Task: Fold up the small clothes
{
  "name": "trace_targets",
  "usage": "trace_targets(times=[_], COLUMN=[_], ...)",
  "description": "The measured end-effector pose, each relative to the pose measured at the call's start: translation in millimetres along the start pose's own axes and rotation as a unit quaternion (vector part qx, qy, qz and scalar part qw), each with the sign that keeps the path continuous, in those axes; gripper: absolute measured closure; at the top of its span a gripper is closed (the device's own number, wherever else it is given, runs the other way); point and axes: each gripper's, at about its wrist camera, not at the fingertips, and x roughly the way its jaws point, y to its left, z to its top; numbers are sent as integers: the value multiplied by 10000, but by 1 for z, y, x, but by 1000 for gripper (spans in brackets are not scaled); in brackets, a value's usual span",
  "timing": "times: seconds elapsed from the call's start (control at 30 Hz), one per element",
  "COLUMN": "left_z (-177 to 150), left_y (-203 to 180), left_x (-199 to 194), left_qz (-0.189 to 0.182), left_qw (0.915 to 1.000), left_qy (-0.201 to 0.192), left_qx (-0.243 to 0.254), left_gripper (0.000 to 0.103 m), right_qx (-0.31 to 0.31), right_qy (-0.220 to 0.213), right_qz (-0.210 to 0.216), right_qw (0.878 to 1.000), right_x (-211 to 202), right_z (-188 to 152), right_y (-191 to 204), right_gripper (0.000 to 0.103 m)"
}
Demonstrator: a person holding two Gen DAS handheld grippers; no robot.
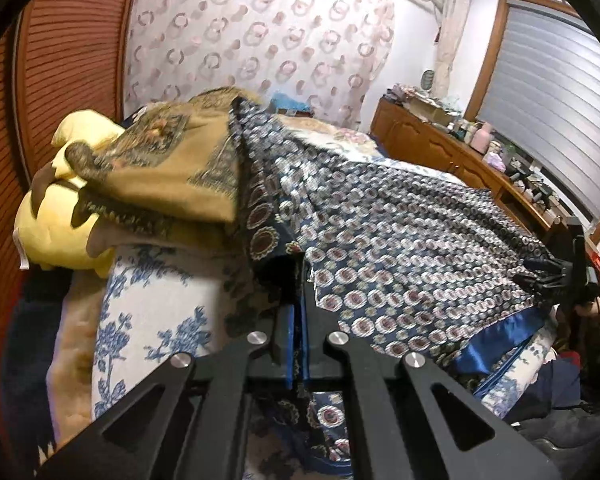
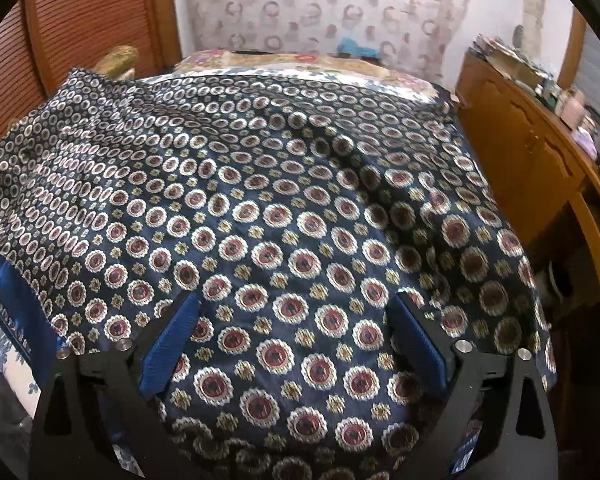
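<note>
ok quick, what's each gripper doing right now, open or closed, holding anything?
Left gripper: closed, clamped on the patterned navy cloth.
Right gripper: jaws wide open above the same cloth, holding nothing.

A bed [image 1: 148,320] with a white sheet printed in blue flowers carries everything. Ahead of the left gripper [image 1: 296,280] and off to its left lie a yellow cushion [image 1: 56,232] and a tan patterned cloth [image 1: 172,168]. A navy scarf [image 2: 284,208] with red medallions spreads under the right gripper [image 2: 296,332].
</note>
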Motion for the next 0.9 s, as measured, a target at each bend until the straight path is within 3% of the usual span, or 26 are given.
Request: trace_targets(times=[0.47, 0.9], left_z=[31, 69], left_y=[-45, -134], left_x=[5, 43], left_qz=[-498, -1215], left_qw=[9978, 9869], left_qy=[-205, -87], left_qx=[375, 1055], left_gripper=[103, 103], right_qx=[4, 254], right_qy=[-125, -501], right_qz=[60, 157], right_qw=[9999, 9983], right_x=[-11, -55], right_z=[-13, -34], right_y=[-10, -46], right_gripper=[2, 3])
